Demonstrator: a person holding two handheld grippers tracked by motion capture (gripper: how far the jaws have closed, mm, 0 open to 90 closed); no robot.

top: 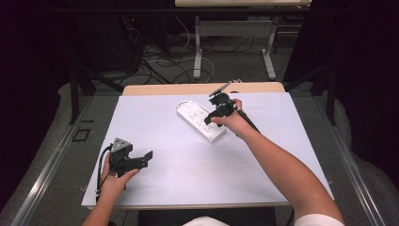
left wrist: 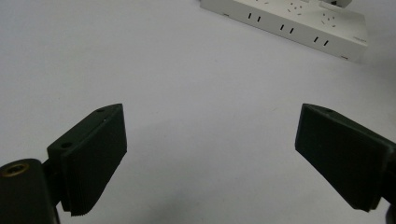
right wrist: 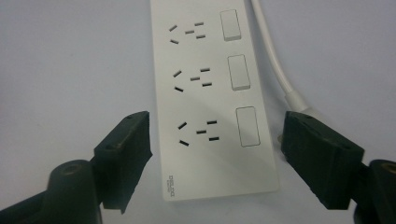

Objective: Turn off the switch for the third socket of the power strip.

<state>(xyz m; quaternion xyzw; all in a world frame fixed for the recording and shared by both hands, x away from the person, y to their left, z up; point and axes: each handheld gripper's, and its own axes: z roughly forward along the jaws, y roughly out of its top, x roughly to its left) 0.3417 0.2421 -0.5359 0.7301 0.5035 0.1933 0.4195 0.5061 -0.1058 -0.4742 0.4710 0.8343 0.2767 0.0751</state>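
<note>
A white power strip (top: 201, 120) with three sockets and three rocker switches lies flat on the white tabletop, right of centre toward the far side. Seen from the right gripper view, the power strip (right wrist: 210, 93) has its white cable (right wrist: 279, 70) running off along its right side. My right gripper (top: 215, 117) hangs over its near end; the right gripper (right wrist: 217, 135) is open, one jaw on each side of the strip with a small gap at both. My left gripper (top: 143, 160) rests near the front left, and the left gripper (left wrist: 210, 140) stands wide open over bare surface, with the power strip (left wrist: 289, 21) far ahead.
A white sheet (top: 179, 160) covers the table, with a strip of wood (top: 188, 88) showing at the far edge. Beyond it are the legs of another table (top: 197, 56) and loose cables on the floor. Dark curtains close off both sides.
</note>
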